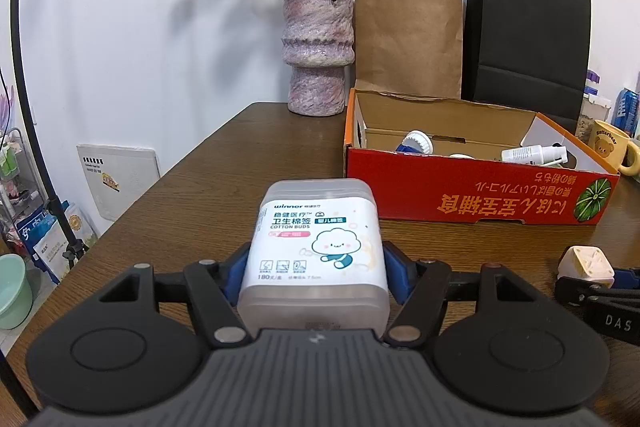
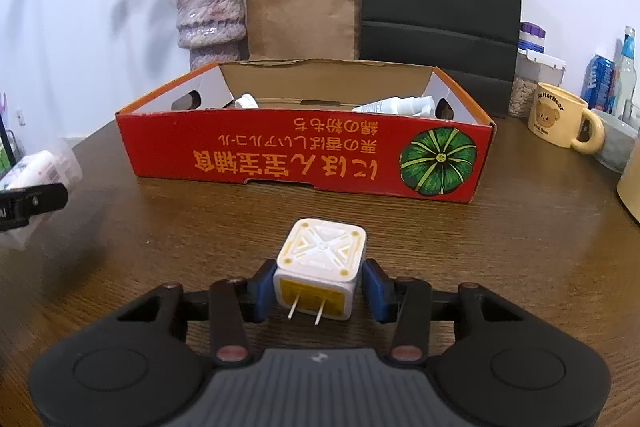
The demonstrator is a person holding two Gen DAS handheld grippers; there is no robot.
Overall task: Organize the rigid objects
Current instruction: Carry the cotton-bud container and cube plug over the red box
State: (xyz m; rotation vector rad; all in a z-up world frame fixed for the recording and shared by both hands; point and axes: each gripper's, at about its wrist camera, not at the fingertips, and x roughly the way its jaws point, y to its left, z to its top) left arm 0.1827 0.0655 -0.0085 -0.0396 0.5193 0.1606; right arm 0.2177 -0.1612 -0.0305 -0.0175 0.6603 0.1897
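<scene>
My left gripper (image 1: 314, 273) is shut on a clear cotton-bud box (image 1: 316, 247) with a white label, held over the brown table. My right gripper (image 2: 318, 287) has its blue pads around a white cube charger (image 2: 320, 267) with two prongs facing me; the left pad touches it, the right pad shows a small gap. The charger also shows in the left wrist view (image 1: 586, 265). An open red cardboard box (image 2: 304, 163) stands behind both, holding a white spray bottle (image 2: 400, 105) and a white cap (image 2: 246, 101). The box shows in the left wrist view (image 1: 480, 195) too.
A purple vase (image 1: 318, 47) with dried roses, a brown paper bag (image 1: 408, 39) and a black bag (image 1: 528, 35) stand behind the box. A yellow bear mug (image 2: 560, 115), jars and bottles stand at the right. The table's (image 2: 520, 247) left edge drops to floor clutter.
</scene>
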